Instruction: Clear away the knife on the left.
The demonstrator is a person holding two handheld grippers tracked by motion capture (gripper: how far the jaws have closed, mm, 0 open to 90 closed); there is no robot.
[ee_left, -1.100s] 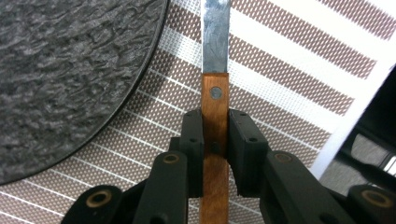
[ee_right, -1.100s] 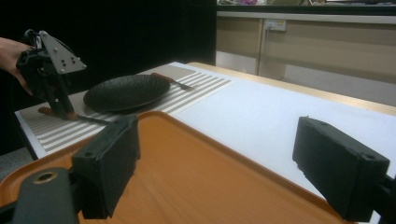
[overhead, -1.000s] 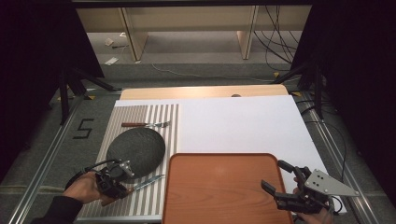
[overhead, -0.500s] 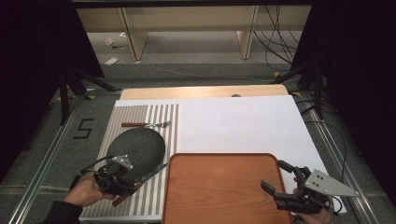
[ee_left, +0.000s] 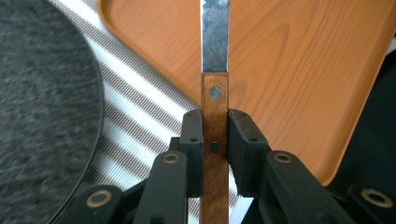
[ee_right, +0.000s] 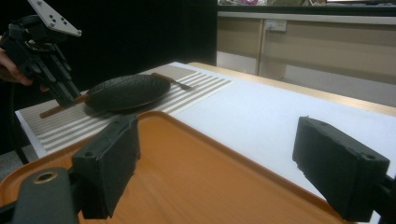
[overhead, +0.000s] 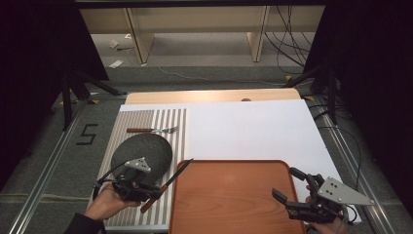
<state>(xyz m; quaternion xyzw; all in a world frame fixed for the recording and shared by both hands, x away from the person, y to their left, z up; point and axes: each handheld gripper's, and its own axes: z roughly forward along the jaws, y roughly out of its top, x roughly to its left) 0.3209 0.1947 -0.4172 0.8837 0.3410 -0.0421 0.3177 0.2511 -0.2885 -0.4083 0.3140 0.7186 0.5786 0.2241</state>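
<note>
Left tongs point(ee_left: 215, 140) clamp knife point(ee_left: 215, 93) handle; right tongs point(ee_right: 233, 163) open over tray point(ee_right: 196, 186).

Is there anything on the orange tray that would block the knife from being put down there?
Nothing visible blocks it. The left gripper holds the knife by its wooden handle, with the blade tip already over the tray's left edge. The tray surface looks bare. The right gripper sits open at the tray's right edge, away from the knife.
</note>
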